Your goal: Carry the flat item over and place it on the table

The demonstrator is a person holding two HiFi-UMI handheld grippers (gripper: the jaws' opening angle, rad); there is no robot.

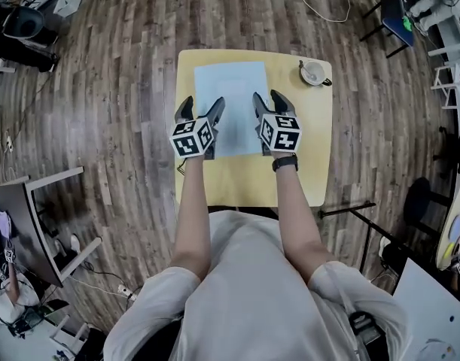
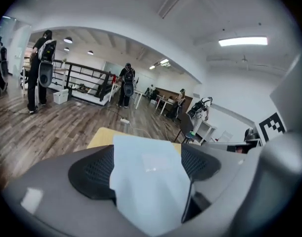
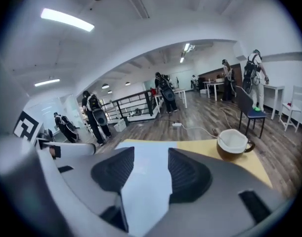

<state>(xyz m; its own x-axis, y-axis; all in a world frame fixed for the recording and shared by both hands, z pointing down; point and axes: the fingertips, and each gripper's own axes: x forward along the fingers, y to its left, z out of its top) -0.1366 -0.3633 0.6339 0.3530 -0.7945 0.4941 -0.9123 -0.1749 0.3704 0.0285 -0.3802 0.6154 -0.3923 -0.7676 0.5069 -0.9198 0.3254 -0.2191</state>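
Since the sheet [image 1: 231,96] lies flat on the table [image 1: 309,149] with your left gripper [image 1: 201,105] and right gripper [image 1: 268,98] both spread apart, placing seems done; withdraw without dragging it.

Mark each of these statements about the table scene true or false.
1. The flat sheet lies on the yellow table. True.
2. A cup stands on the table, apart from the sheet. True.
3. The left hand-held gripper is over the cup. False: it is at the sheet's near left corner.
4. The right hand-held gripper has its jaws shut together. False: they stand apart, with the sheet showing between them.
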